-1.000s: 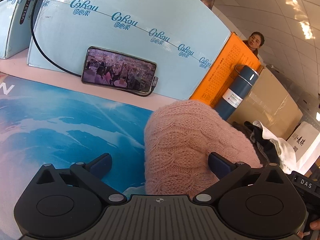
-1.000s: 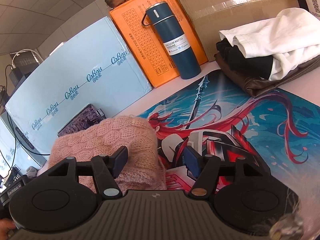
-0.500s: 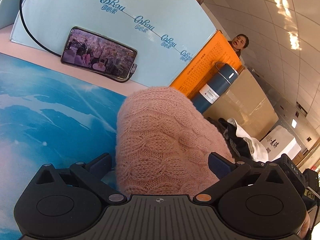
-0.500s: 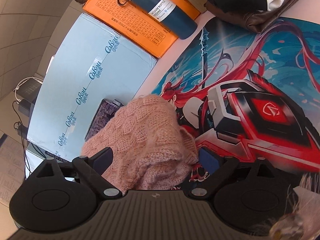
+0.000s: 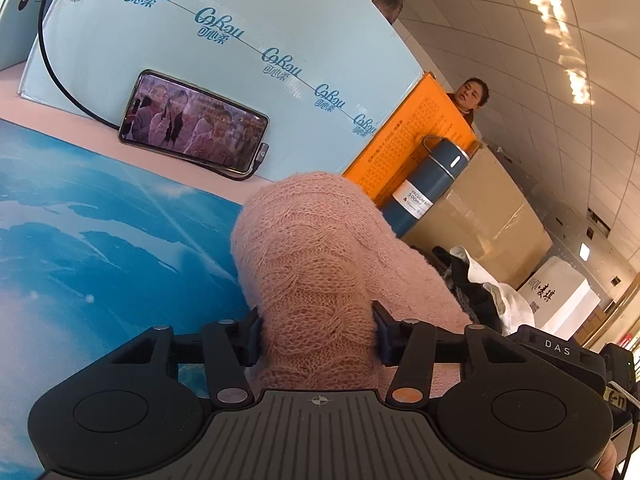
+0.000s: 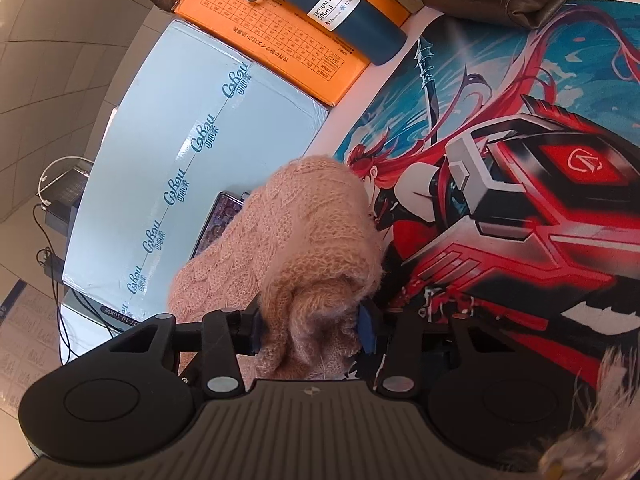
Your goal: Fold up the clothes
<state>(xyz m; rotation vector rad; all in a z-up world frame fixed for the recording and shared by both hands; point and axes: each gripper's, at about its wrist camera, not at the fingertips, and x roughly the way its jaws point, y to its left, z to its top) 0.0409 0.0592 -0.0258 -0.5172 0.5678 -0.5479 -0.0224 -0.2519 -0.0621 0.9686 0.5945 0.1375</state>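
Pink sweater (image 5: pixel 320 264) bunched on the printed mat (image 5: pixel 100 240) – left gripper (image 5: pixel 318 332) closing, pads pressing its knit, right gripper (image 6: pixel 310 328) likewise closing on its near edge, phone (image 5: pixel 192 128) far left.

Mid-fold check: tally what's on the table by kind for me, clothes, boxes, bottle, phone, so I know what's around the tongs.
Pink knitted sweater, bundled between both tongs: 1
Pile of other clothes (separate pieces cannot be told): 1
Boxes, pale blue, orange, brown cardboard: 3
Blue vacuum bottle: 1
Phone, propped against the pale blue box: 1
Total: 7
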